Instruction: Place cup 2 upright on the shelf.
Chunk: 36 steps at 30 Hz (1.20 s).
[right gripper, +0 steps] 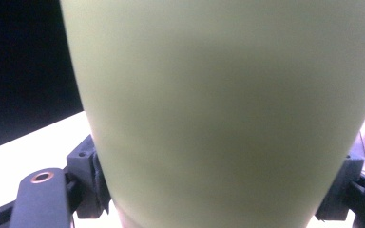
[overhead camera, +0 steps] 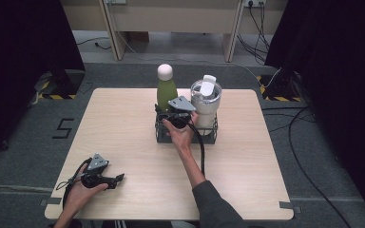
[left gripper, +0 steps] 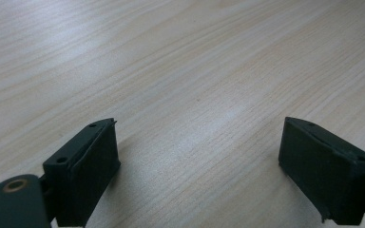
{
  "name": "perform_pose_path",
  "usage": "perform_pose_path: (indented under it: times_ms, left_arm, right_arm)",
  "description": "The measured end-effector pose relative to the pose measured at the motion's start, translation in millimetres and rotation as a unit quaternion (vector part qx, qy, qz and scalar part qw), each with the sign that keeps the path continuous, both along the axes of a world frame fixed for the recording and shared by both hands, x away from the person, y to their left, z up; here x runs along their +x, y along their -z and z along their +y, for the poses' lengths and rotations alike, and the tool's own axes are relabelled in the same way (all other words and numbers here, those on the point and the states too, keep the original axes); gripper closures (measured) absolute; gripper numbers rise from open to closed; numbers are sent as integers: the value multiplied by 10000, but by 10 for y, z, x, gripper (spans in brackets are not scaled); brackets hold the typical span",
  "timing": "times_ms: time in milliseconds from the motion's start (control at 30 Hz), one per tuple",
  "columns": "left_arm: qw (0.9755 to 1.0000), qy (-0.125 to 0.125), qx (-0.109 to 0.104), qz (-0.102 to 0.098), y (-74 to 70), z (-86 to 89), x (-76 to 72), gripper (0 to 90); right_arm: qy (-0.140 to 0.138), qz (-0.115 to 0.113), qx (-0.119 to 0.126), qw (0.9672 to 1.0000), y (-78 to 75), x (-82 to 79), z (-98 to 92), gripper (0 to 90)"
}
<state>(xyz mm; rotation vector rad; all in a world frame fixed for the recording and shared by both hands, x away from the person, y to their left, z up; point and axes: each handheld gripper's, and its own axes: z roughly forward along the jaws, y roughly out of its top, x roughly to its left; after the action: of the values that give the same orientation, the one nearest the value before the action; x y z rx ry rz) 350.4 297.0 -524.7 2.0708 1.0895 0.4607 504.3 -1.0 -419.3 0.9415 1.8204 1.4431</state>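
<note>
A green bottle (overhead camera: 166,91) with a cream cap stands in a black wire rack (overhead camera: 210,138) at the table's middle, next to a steel tumbler (overhead camera: 205,103) with a clear lid. My right gripper (overhead camera: 167,113) reaches the bottle's lower body from the front. In the right gripper view the bottle (right gripper: 218,109) sits between both jaws and touches them, so my right gripper (right gripper: 218,187) is shut on it. My left gripper (overhead camera: 119,179) rests near the table's front left corner, and in its own view it (left gripper: 199,142) stands open over bare wood.
The light wooden table (overhead camera: 123,123) has bare room left, right and in front of the rack. A cable (overhead camera: 202,152) trails from the right gripper along the forearm. Dark curtains stand at both sides, and cables lie on the floor at the right.
</note>
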Motion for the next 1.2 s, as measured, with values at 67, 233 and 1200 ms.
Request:
perform_pose_path:
  times_ms: [67, 233, 1200]
  left_arm:
    - [10000, 1, -1, 0, 0, 0, 0, 122]
    - [10000, 2, 1, 0, 0, 0, 0, 122]
    - [10000, 2, -1, 1, 0, 0, 0, 122]
  right_arm:
    - [20, 44, -6, 10000, 29, 8, -5, 206]
    - [95, 38, -72, 9999, 96, 12, -5, 206]
    - [275, 285, 110, 9992, 271, 41, -49, 205]
